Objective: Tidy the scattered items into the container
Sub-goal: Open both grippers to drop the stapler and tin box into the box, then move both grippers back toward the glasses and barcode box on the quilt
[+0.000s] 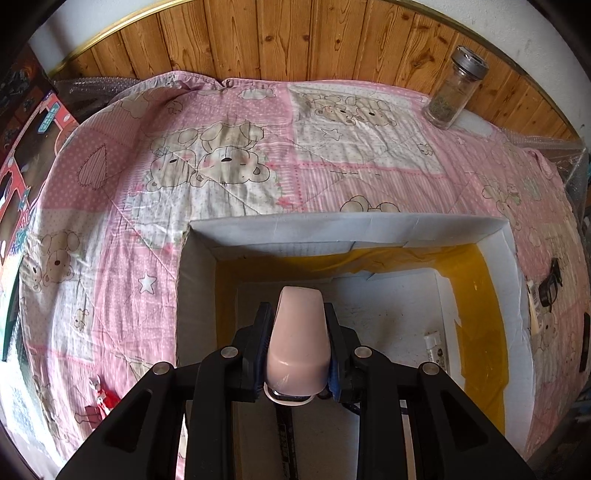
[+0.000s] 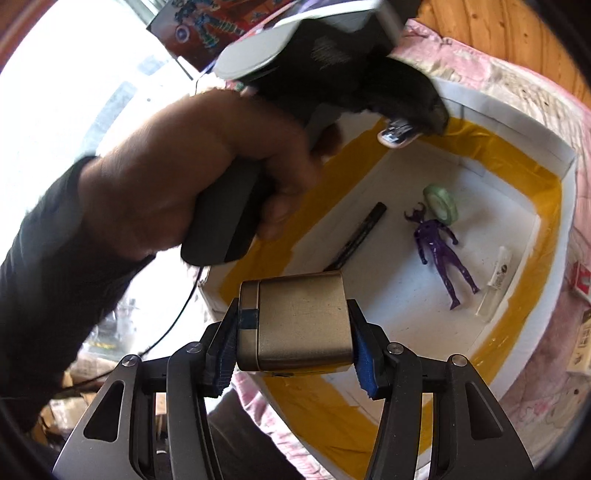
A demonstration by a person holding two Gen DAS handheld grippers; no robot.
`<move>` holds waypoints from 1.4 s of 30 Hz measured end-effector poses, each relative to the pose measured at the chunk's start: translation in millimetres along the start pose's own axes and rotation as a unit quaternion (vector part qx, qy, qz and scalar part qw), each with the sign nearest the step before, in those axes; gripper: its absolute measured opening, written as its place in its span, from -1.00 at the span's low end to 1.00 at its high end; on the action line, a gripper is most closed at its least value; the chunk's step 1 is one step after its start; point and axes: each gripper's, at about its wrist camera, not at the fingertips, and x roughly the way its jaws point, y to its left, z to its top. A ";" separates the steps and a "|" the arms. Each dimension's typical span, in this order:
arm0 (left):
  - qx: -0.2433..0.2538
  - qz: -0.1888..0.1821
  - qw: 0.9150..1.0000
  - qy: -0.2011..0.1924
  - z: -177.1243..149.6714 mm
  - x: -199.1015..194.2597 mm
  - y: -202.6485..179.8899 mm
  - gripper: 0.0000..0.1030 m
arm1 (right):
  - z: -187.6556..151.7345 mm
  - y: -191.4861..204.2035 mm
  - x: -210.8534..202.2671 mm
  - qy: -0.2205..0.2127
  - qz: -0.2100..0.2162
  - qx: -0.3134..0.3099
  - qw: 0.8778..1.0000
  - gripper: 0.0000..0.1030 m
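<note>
Pink teddy-bear quilt (image 1: 229,155) spread flat beneath everything. Wood-panelled wall (image 1: 295,40) seen behind, edged by gold trim (image 1: 110,27). Printed carton (image 1: 26,147) stood at quilt's left edge (red and dark artwork). Crumpled clear plastic (image 1: 569,162), possibly bubble wrap, noted at right edge.

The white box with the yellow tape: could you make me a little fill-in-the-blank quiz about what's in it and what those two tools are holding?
1. The toy figure lying in the white box is coloured ____.
2. The right gripper has its jaws closed on a ____-coloured metal case.
3. The left gripper holds a pale ____ object over the box.
4. The glass jar stands on the quilt, ____ the box.

Missing words: purple; gold; pink; outside
</note>
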 end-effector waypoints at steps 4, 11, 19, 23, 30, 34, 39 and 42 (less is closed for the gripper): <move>0.028 -0.005 1.000 0.012 4.0 3.6 -11.2 -0.48 | 2.1 8.3 11.6 0.018 -0.030 -0.020 0.999 0.07; 0.043 0.010 0.999 0.029 6.5 16.1 -16.0 -0.48 | 9.9 12.8 20.8 0.033 -0.060 -0.036 0.997 0.08; 0.025 -0.007 0.999 0.025 6.3 15.9 -11.4 0.03 | 4.2 -13.5 3.7 -0.006 -0.067 0.013 0.998 0.16; 0.031 -0.006 0.999 0.019 6.4 11.4 -17.6 0.17 | -10.5 -18.3 -15.2 -0.016 -0.039 0.031 0.999 0.16; 0.034 0.004 0.999 0.000 2.6 -18.4 -16.5 0.17 | -32.2 -5.7 -36.6 -0.059 -0.024 0.030 0.998 0.16; 0.046 0.024 0.998 -0.023 -10.7 -46.6 -22.0 0.17 | -46.1 -1.8 -46.8 -0.095 -0.024 0.032 0.995 0.16; 0.061 0.034 0.996 -0.052 -41.2 -83.8 -37.7 0.17 | -68.3 8.8 -57.4 -0.122 -0.034 0.012 0.992 0.16; 0.064 0.031 0.996 -0.056 -63.3 -99.2 -48.0 0.17 | -81.7 14.5 -63.1 -0.136 -0.031 0.003 0.990 0.16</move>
